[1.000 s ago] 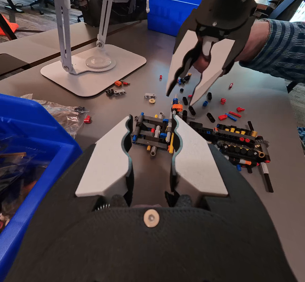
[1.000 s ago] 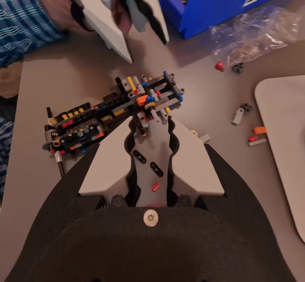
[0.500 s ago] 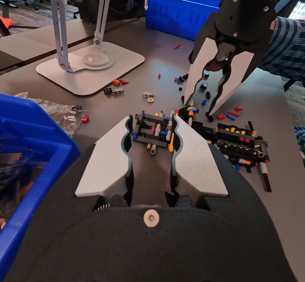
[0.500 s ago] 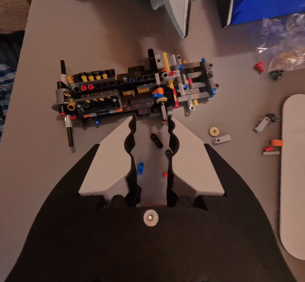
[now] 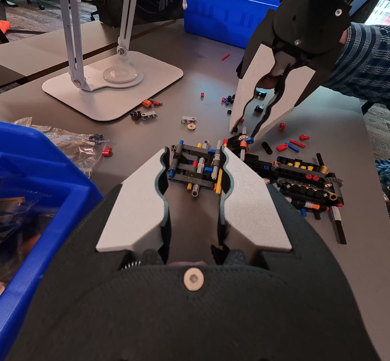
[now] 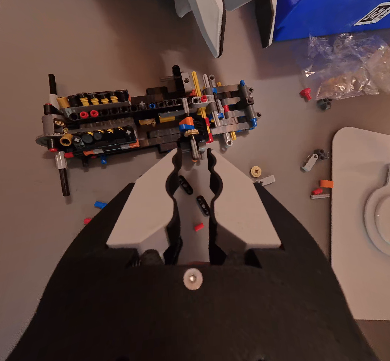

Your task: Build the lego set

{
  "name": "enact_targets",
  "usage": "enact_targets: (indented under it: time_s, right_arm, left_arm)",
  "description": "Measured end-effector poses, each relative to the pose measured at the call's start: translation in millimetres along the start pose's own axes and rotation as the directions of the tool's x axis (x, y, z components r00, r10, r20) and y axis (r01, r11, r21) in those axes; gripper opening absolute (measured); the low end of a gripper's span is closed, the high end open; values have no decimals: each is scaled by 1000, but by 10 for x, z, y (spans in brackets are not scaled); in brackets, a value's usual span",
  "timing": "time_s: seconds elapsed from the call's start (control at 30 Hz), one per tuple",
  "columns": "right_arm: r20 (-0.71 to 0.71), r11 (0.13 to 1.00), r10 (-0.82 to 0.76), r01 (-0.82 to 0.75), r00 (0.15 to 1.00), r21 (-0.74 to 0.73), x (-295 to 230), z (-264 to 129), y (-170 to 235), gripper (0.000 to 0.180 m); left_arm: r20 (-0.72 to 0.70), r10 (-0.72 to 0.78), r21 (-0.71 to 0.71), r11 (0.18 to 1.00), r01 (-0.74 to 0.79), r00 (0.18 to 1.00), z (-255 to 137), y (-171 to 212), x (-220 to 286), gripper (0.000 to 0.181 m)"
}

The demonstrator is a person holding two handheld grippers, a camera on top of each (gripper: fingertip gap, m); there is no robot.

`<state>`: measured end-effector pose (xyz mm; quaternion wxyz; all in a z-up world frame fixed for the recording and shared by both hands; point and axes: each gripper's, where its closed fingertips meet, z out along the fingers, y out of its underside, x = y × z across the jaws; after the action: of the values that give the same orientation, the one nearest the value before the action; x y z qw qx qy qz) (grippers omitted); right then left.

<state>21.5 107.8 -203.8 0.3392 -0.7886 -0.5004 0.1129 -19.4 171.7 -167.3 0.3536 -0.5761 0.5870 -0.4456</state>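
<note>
A long black, grey and yellow Lego Technic assembly (image 5: 295, 181) lies on the grey table; it also shows in the right wrist view (image 6: 126, 118). My left gripper (image 5: 195, 150) is open, and the assembly's grey frame end (image 5: 196, 167) shows between its fingertips. In the right wrist view the left gripper (image 6: 240, 50) hangs just beyond the assembly, apart from it. My right gripper (image 6: 194, 152) is open with a narrow gap. Its tips stand either side of a grey axle (image 6: 194, 145) that carries a tan gear and orange and blue pieces and sticks out of the assembly's side.
A blue bin (image 5: 42, 203) and a plastic bag of parts (image 5: 69, 145) lie at the left, and another blue bin (image 5: 221, 12) stands at the back. A white stand base (image 5: 116, 88) is at the back left. Loose pins and small beams (image 5: 293, 145) lie scattered around the assembly. Left tips to right tips: about 9 centimetres.
My right gripper has moved down to the assembly's side and its fingers have narrowed around the axle. My left gripper has hardly moved.
</note>
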Motion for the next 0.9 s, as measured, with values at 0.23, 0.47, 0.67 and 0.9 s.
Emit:
enact_targets:
  time_s: [0.23, 0.47, 0.67, 0.9]
  right_arm:
    - [-18, 1000, -1, 1, 1000, 29, 73, -11, -73, 12]
    - [12, 994, 67, -68, 998, 82, 174, -48, -182, 9]
    - [37, 980, 159, -162, 987, 111, 319, -48, -213, 16]
    - [66, 977, 182, -188, 981, 101, 318, -24, -194, 21]
  left_arm:
    - [-5, -11, 2, 1000, 11, 1000, -2, -2, -6, 46]
    - [-12, -12, -1, 1000, 12, 1000, 2, 2, 2, 45]
    - [-21, -25, 1, 1000, 25, 999, 2, 0, -1, 45]
    - [-28, -34, 0, 999, 34, 999, 6, 3, -3, 45]
